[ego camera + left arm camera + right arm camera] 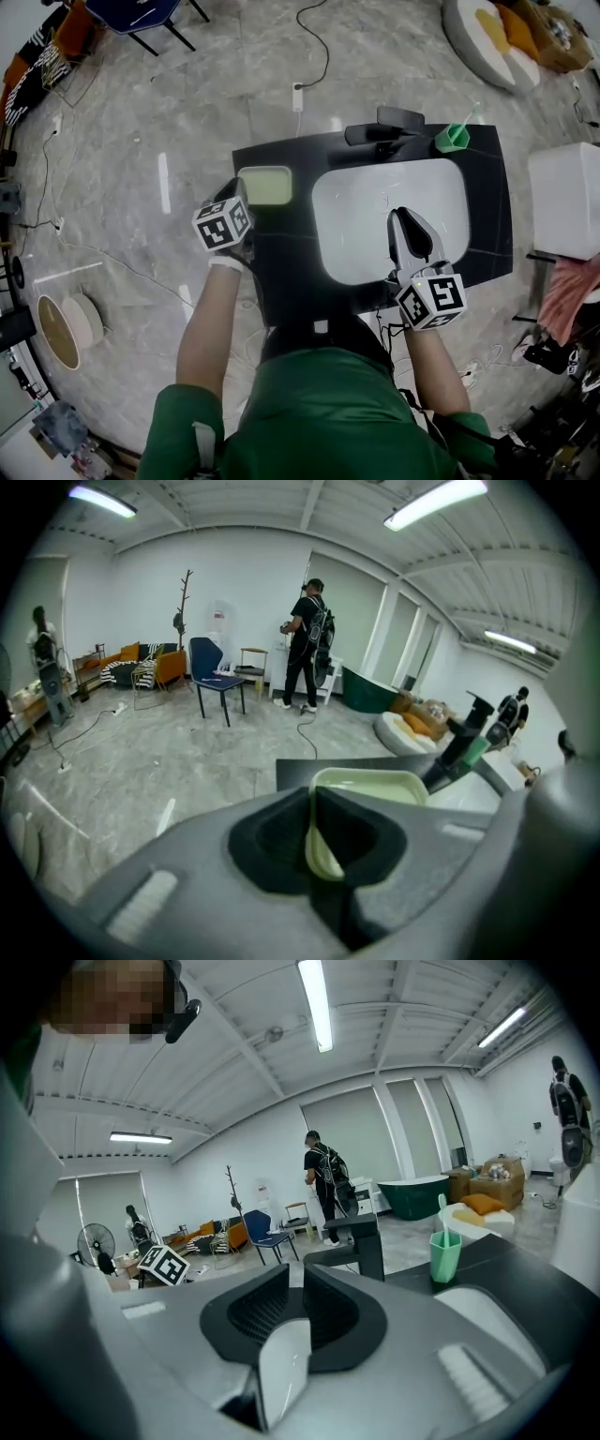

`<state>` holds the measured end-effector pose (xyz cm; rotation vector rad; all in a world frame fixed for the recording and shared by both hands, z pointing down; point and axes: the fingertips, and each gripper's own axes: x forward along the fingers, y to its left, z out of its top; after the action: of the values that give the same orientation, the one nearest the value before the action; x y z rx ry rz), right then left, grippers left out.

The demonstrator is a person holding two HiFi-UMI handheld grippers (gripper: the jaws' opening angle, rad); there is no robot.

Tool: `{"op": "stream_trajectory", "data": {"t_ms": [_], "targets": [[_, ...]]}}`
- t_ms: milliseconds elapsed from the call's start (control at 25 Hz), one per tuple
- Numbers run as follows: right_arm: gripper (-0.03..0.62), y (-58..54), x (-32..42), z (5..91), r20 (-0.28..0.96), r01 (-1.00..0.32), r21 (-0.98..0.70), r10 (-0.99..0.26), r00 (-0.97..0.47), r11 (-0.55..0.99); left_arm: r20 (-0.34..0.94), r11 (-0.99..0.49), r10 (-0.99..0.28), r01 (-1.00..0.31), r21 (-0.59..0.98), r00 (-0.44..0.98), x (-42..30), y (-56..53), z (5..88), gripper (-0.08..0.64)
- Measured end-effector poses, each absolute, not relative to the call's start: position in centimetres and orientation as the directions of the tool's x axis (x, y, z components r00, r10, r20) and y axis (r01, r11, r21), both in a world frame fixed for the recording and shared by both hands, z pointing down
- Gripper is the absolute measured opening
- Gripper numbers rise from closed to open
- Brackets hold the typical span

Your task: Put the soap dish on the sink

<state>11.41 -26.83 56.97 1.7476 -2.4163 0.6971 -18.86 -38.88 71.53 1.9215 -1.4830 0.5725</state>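
The left gripper (314,841) has its jaws clamped on the near rim of the pale green rectangular plastic soap dish (367,787). In the head view the dish lies centre-left, at the left end of the black sink countertop (281,272), just beside the white oval basin (356,225). The right gripper (403,223), jaws together and empty, hovers over the basin's right half.

Head view looks steeply down from above onto the black counter (487,197) and sink basin (389,220). Left gripper view sits low at the counter's left end, soap dish (361,794) right at the lens, facing across the room. Right gripper view sits low, faces the faucet (361,1241). Both gripper views share the faucet, green cup (445,1255), person in black (307,639).
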Motion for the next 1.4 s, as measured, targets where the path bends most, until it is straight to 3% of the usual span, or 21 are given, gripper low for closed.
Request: {"op": "stream_trajectory", "data": {"t_ms": [600, 760, 1080, 1400], "targets": [[0.049, -27.1, 12.1, 58.7, 0.349, -0.922, -0.316, -0.876, -0.331, 0.223, 0.723, -0.161, -0.643, -0.967, 0.196, 0.253, -17.8, -41.0, 75.8, 0.025], [0.049, -27.2, 11.7, 58.5, 0.347, -0.922, -0.315, -0.877, -0.333, 0.225, 0.713, -0.172, -0.651, -0.965, 0.196, 0.261, -17.7, -41.1, 75.3, 0.063], [0.049, -27.5, 10.2, 56.3, 0.312, -0.915, -0.303, -0.879, -0.36, 0.267, 0.654, -0.185, -0.706, -0.963, 0.197, 0.27, -19.1, -40.2, 71.1, 0.067], [0.049, -28.2, 9.6, 53.5, 0.243, -0.908, -0.277, -0.892, -0.382, 0.313, 0.502, -0.242, -0.813, -0.956, 0.169, 0.294, -18.8, -38.6, 62.0, 0.067]]}}
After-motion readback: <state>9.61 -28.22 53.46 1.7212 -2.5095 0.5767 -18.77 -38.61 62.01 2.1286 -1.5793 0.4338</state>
